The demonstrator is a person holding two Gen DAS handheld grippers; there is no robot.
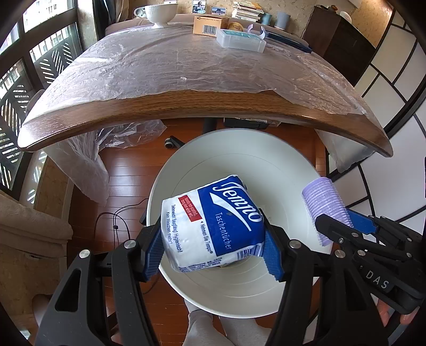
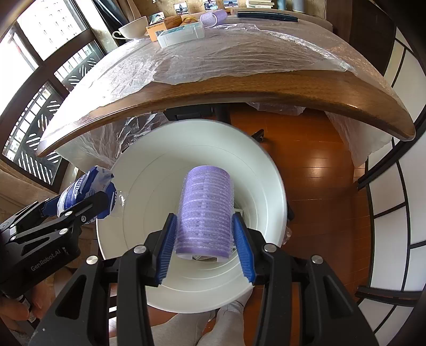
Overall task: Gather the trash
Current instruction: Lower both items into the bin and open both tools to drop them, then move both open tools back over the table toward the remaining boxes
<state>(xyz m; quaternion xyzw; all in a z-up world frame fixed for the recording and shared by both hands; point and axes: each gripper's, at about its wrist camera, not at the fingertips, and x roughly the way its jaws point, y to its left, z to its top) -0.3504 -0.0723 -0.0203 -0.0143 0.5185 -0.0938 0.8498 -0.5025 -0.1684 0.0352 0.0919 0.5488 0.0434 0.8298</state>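
My left gripper (image 1: 213, 247) is shut on a blue and white Tempo tissue pack (image 1: 213, 221), held over the open white bin (image 1: 293, 191) on the floor. My right gripper (image 2: 203, 239) is shut on a purple hair roller (image 2: 205, 210), also over the white bin (image 2: 138, 186). In the left wrist view the purple roller (image 1: 324, 205) and the right gripper (image 1: 346, 226) show at the right, above the bin's rim. In the right wrist view the tissue pack (image 2: 85, 191) and the left gripper (image 2: 80, 205) show at the left, at the bin's edge.
The wooden table (image 1: 202, 103), covered with clear plastic film, stands just beyond the bin. On its far side sit a white cup (image 1: 159, 13), a cardboard box (image 1: 207, 25), a clear plastic box (image 1: 239, 40) and another purple roller (image 2: 213, 17). A person's grey-clad legs (image 2: 202, 324) stand below the bin.
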